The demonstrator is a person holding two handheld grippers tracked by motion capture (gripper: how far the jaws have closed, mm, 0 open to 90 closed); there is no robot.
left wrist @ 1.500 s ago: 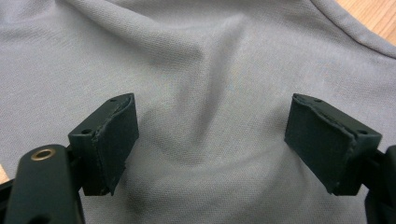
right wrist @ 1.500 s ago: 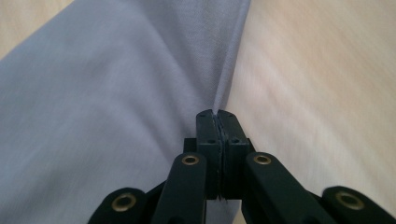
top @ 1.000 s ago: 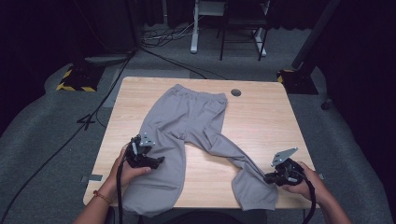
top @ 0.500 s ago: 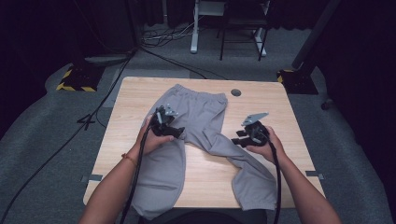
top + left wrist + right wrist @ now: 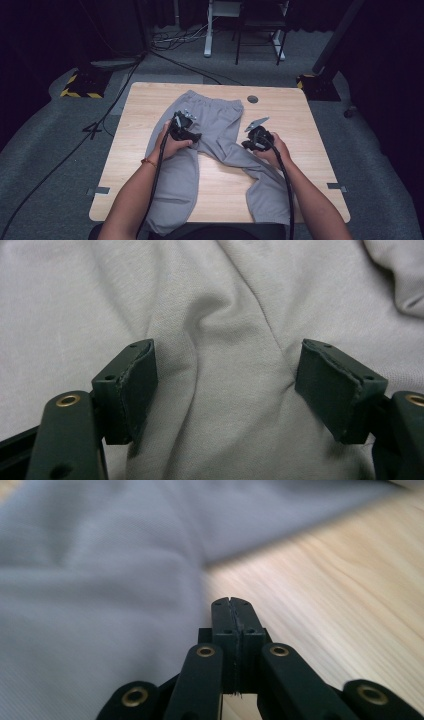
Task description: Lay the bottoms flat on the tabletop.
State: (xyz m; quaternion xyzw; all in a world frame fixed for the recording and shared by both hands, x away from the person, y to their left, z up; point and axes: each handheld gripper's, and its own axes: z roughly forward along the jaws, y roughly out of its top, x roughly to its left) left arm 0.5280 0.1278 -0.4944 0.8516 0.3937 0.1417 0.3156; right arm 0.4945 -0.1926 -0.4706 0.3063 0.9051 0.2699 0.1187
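Grey trousers [image 5: 212, 145] lie lengthwise, waistband far; left hand-held gripper [image 5: 225, 385] gapes open over their crumpled cloth, while right hand-held gripper [image 5: 233, 611], just snapped closed and empty, sits beside their right edge.

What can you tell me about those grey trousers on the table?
The grey trousers look like soft jersey with a gathered waistband at the far end. They lie flat but creased on the wooden table, legs spread toward the person, cuffs hanging over the near edge. The left gripper stands open over a fold; the right gripper, shut, sits at the right leg's edge.
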